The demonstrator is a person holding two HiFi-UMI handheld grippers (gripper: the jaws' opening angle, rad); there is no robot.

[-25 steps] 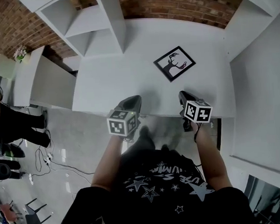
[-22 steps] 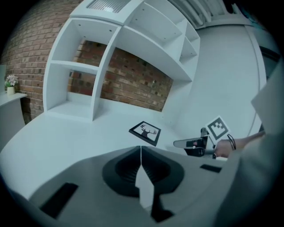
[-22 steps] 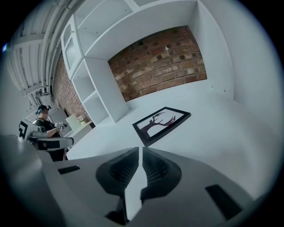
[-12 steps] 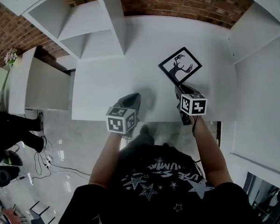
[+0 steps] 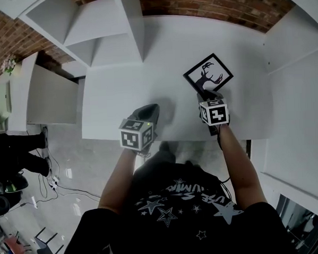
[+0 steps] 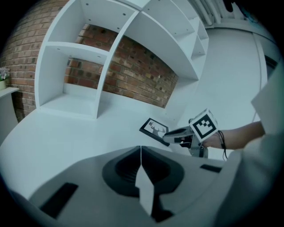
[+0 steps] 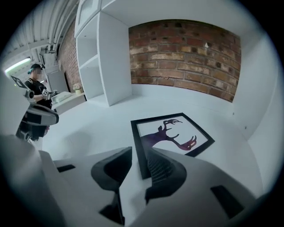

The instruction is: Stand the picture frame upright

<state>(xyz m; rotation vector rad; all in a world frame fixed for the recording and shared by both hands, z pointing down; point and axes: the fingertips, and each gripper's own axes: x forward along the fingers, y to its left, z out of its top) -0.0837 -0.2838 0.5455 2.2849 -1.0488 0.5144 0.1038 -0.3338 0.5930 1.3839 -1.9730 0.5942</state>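
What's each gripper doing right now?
Left gripper: shut, empty.
Right gripper: open, jaws have just been opening; the near corner of the picture frame sits between them, not gripped.

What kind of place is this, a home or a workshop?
Probably a lab or studio dressed like a home: a white table and white shelves against a brick wall, with loose cables on the floor.

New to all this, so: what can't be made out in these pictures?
Picture frame back, any stand: all views, it lies face up on the table.
Shelves: head view, cut off by the top edge.
Distant person: right gripper view, too small.
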